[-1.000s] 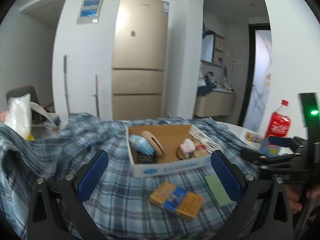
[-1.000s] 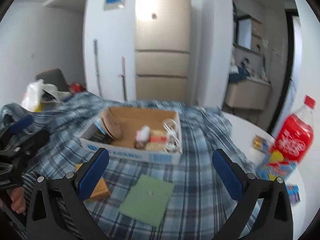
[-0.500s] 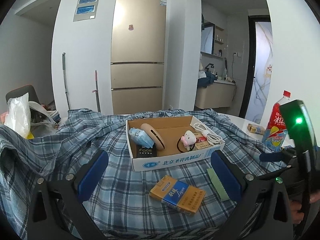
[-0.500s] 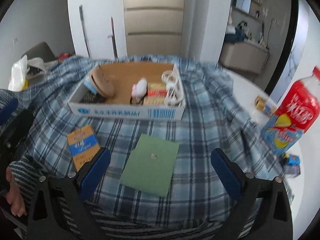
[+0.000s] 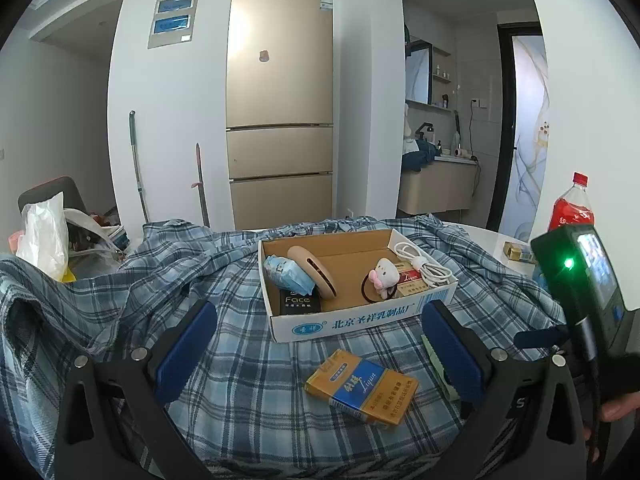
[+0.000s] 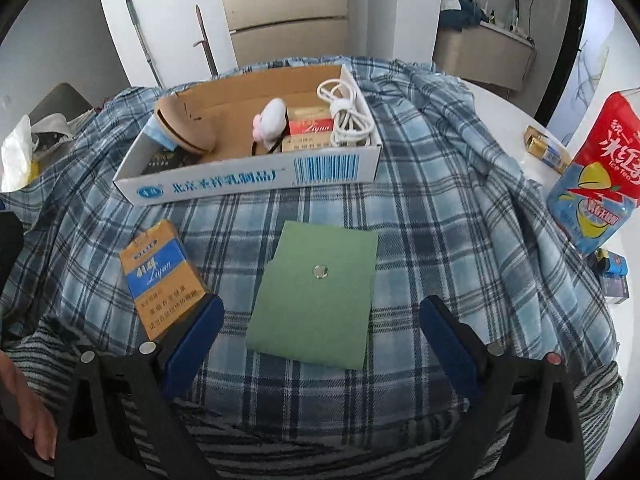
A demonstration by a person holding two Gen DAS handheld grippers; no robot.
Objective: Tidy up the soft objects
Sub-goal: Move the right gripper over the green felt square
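My left gripper (image 5: 320, 356) spread wide, empty, above plaid cloth (image 5: 224, 360). My right gripper (image 6: 320, 340) spread wide too, empty, straddling green pouch (image 6: 316, 292). Pouch flat on cloth, just before box (image 6: 248, 184). Cigarette pack (image 6: 160, 276) beside pouch. Plush (image 6: 270, 122) inside box.

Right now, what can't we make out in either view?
- Green pouch, left view: mostly behind the left claw's finger.
- Bottle, right view: top cut off by the frame edge.
- Black box inside the cardboard box, right view: front wall hides it, print unreadable.
- Right claw: open, empty.
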